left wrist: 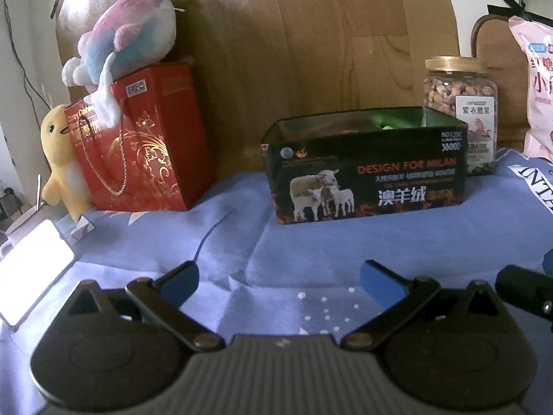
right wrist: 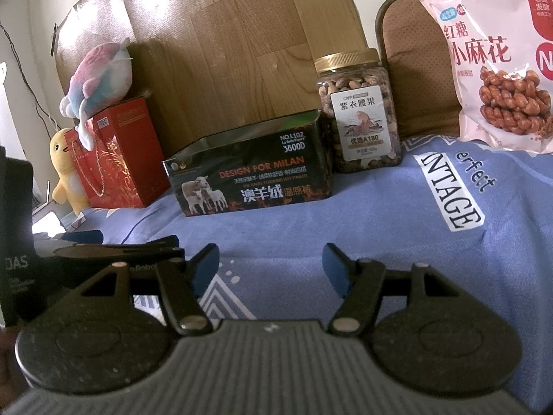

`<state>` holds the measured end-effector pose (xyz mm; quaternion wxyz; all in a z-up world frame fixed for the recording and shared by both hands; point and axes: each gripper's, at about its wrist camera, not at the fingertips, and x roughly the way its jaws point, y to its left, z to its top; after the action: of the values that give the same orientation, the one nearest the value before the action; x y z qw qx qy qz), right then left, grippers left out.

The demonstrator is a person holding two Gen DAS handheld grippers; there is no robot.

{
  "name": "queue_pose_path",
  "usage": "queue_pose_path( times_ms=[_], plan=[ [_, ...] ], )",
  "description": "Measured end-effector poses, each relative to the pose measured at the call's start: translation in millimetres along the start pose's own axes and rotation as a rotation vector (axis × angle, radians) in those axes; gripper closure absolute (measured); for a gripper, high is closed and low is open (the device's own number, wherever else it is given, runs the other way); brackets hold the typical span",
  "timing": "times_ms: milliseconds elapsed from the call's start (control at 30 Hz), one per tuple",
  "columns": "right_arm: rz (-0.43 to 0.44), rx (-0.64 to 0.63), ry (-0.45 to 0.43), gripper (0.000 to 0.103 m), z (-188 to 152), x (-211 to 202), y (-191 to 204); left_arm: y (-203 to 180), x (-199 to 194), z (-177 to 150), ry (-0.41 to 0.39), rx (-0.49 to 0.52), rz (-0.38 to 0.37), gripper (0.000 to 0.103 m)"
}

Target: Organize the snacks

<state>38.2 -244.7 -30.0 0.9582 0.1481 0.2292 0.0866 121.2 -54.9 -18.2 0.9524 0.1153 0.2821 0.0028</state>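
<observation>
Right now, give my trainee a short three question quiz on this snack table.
1. True or false: the tin box has its lid on.
2. What stands right of the box: A) nut jar B) red gift bag C) yellow plush?
3. Fill in: both the left gripper and right gripper are ____ and hold nothing.

Key: 1 false, its top is open. 2 A. 3 open.

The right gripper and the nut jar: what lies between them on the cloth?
Only bare blue cloth. In the right wrist view, nothing stands between the open right gripper and the nut jar.
</observation>
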Motion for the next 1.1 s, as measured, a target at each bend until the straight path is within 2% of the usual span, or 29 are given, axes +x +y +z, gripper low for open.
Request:
queue_pose_path(
  times_ms=[967,1100],
  plan=[
    [-0.002,0.001,-0.001,0.031,-0.1,-0.3,0.8,0.4,2.6,-0.3,0.048,-0.015,-0.036,0.0],
    [-0.002,0.0,0.0,0.03,0.1,-0.1,0.5,2.1,3.1,-0.5,0.06,-0.029,-0.075,0.0]
  ],
)
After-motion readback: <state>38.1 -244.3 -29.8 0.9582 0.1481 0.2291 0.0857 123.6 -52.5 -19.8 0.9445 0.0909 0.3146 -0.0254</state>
